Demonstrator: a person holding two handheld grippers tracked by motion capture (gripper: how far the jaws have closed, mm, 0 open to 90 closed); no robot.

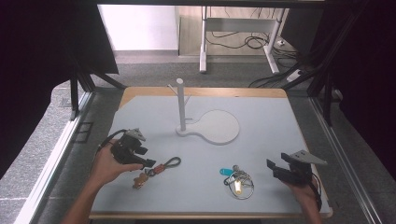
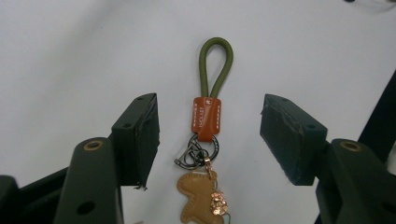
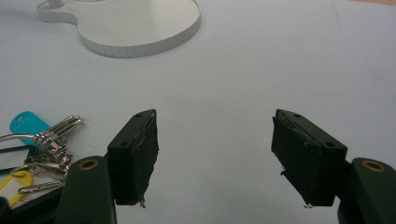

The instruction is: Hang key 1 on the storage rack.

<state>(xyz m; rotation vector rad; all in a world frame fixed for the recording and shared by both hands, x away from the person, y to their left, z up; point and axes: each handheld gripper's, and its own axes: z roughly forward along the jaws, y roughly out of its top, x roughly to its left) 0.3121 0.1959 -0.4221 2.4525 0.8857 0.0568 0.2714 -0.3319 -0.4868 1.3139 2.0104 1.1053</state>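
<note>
A keychain with an olive cord loop [image 2: 215,60], an orange leather tab [image 2: 207,116], a dark metal ring and a tan bear charm [image 2: 198,200] lies flat on the grey table. My left gripper [image 2: 208,119] is open, its jaws on either side of the tab without touching it. In the high view the left gripper [image 1: 146,157] is at the front left, right at the keychain [image 1: 164,165]. My right gripper [image 1: 275,169] is open at the front right with nothing between its jaws [image 3: 215,140].
A bunch of keys with a blue tag [image 1: 237,179] lies left of the right gripper, also in the right gripper view [image 3: 42,140]. A white peg stand [image 1: 180,105] rises from a round base [image 1: 219,127] at mid table.
</note>
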